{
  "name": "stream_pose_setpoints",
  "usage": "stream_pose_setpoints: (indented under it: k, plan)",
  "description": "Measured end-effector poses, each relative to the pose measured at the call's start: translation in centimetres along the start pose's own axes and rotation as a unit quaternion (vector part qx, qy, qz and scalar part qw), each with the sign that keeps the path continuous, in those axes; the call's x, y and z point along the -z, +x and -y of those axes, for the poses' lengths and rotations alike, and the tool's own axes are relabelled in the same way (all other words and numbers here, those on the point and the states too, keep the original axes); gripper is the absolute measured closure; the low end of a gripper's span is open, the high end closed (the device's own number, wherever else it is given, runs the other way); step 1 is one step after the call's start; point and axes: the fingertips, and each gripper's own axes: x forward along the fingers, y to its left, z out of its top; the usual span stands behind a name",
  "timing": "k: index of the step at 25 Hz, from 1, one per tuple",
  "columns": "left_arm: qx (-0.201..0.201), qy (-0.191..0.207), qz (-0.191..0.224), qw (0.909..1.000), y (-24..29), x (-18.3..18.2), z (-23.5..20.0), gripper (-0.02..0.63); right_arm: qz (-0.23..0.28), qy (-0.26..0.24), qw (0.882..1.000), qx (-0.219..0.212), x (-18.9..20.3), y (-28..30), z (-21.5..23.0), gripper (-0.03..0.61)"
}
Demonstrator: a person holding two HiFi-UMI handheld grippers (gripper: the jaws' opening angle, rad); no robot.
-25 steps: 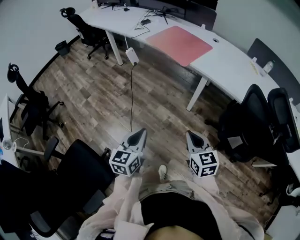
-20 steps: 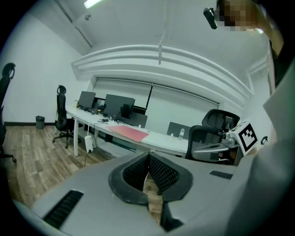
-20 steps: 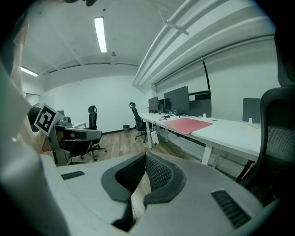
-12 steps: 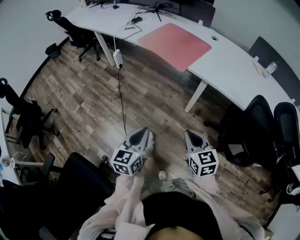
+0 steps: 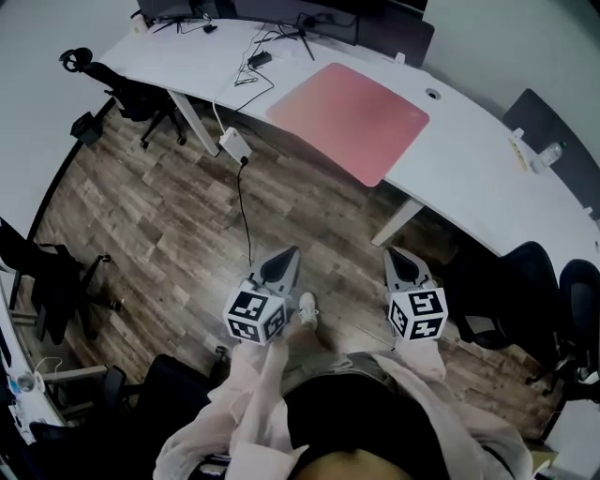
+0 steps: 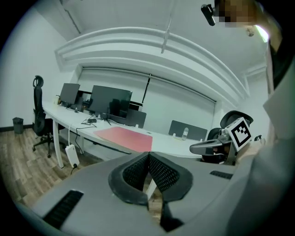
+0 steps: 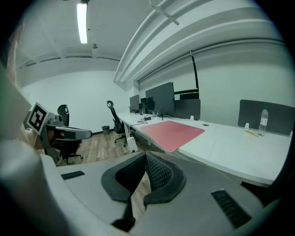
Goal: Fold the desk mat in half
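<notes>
A pink desk mat (image 5: 349, 117) lies flat and unfolded on the curved white desk (image 5: 469, 155); it also shows in the left gripper view as the mat (image 6: 123, 137) and in the right gripper view as the mat (image 7: 171, 131). Both grippers are held over the wooden floor, well short of the desk. My left gripper (image 5: 284, 260) is shut with nothing in it, its pads meeting at the tip (image 6: 148, 156). My right gripper (image 5: 398, 260) is shut and empty too, jaws closed together (image 7: 145, 156). Each gripper sees the other beside it.
Black office chairs stand at the right (image 5: 525, 281) and at the left (image 5: 56, 281). Monitors (image 5: 281, 9) and cables sit at the desk's far end. A white power strip (image 5: 232, 143) hangs off the desk with a cable down to the floor. A desk leg (image 5: 398, 220) stands ahead.
The person has walked toward the desk: the mat and desk are larger and nearer in the head view. Both grippers stay shut and side by side.
</notes>
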Motion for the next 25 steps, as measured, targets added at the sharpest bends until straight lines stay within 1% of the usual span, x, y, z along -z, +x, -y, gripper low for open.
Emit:
stream_pose_setpoints:
  k: [3,7,10,12,14,17,20,22,23,25]
  plan:
    - [0.01,0.001,-0.001,1.0,2.6,-1.8,-3.5,0.588,-0.006,0.004,1.0,0.01,-1.4,3.8,0.6,0.565]
    - [0.032,0.003,-0.009,0.9994,5.7,-2.9,-7.0,0.588,-0.012,-0.005,1.0,0.028,-2.5,8.1,1.5,0.565]
    - [0.054,0.008,-0.02,0.9983,8.2,-3.0,-8.2,0.588,-0.021,-0.031,0.998,0.05,-2.7,10.6,2.7,0.547]
    - [0.068,0.008,-0.027,0.9973,9.7,-2.9,-8.4,0.588,-0.034,-0.031,0.997,0.062,-2.1,11.9,3.7,0.531]
    - [0.075,0.004,-0.033,0.9966,11.1,-2.5,-8.8,0.588,-0.051,0.003,0.997,0.06,-0.9,13.4,4.7,0.504]
    - [0.077,0.001,-0.051,0.9958,12.8,-1.5,-9.6,0.588,-0.073,0.075,0.993,0.046,1.1,16.0,5.7,0.404]
    - [0.077,-0.008,-0.071,0.9944,14.4,-0.1,-10.9,0.588,-0.084,0.129,0.987,0.05,2.6,18.4,7.1,0.372]
    - [0.073,-0.014,-0.085,0.9936,15.9,0.5,-12.3,0.588,-0.081,0.18,0.979,0.056,3.2,20.2,8.1,0.337]
    - [0.071,-0.016,-0.091,0.9932,16.7,0.7,-13.0,0.588,-0.077,0.211,0.973,0.057,3.4,21.1,8.7,0.314]
    - [0.071,-0.018,-0.104,0.9919,18.7,0.9,-14.3,0.588,-0.067,0.281,0.956,0.06,3.9,22.8,10.0,0.256]
